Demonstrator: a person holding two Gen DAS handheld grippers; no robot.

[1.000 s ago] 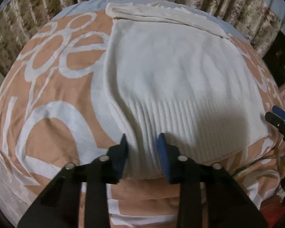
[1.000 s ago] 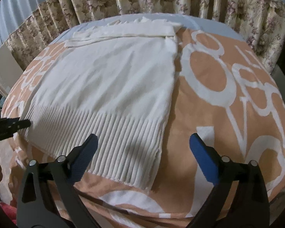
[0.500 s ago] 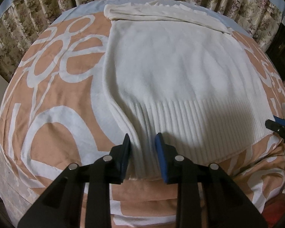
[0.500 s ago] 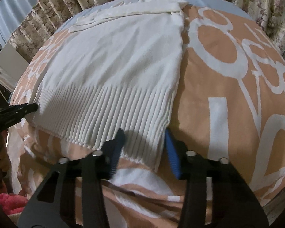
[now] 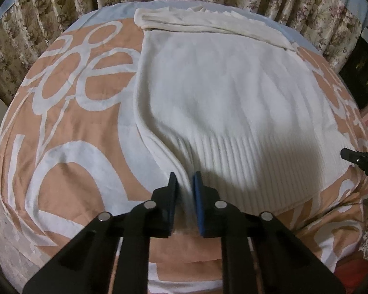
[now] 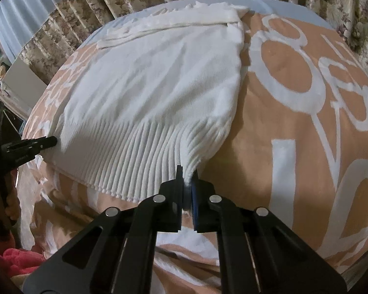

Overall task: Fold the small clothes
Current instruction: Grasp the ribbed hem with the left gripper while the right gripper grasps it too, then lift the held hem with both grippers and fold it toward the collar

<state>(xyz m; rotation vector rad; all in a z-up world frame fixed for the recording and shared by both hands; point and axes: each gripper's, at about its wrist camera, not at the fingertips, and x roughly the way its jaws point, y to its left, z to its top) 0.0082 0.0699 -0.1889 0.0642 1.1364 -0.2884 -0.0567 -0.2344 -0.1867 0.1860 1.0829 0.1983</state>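
A white knit sweater (image 5: pixel 223 93) (image 6: pixel 154 85) lies flat on an orange and white bedcover, its ribbed hem toward me and its sleeves folded across the far end. My left gripper (image 5: pixel 186 180) has its jaws closing on the hem's near left corner, the fabric bunched between the pads. My right gripper (image 6: pixel 187 171) is shut on the hem's near right corner, which puckers into the jaws. Each gripper's tip shows at the edge of the other's view: the right gripper (image 5: pixel 355 158) and the left gripper (image 6: pixel 36 143).
The bedcover (image 5: pixel 68 112) (image 6: pixel 294 127) spreads wide on both sides of the sweater. Floral curtains (image 5: pixel 61 2) hang behind the bed. A dark cabinet (image 5: pixel 363 73) stands at the right, and a red cloth (image 6: pixel 17 257) lies low at the left.
The right gripper went from wide open to shut, pinching the hem's right corner. The left jaws narrowed onto the left corner, gathering the ribbing between them.
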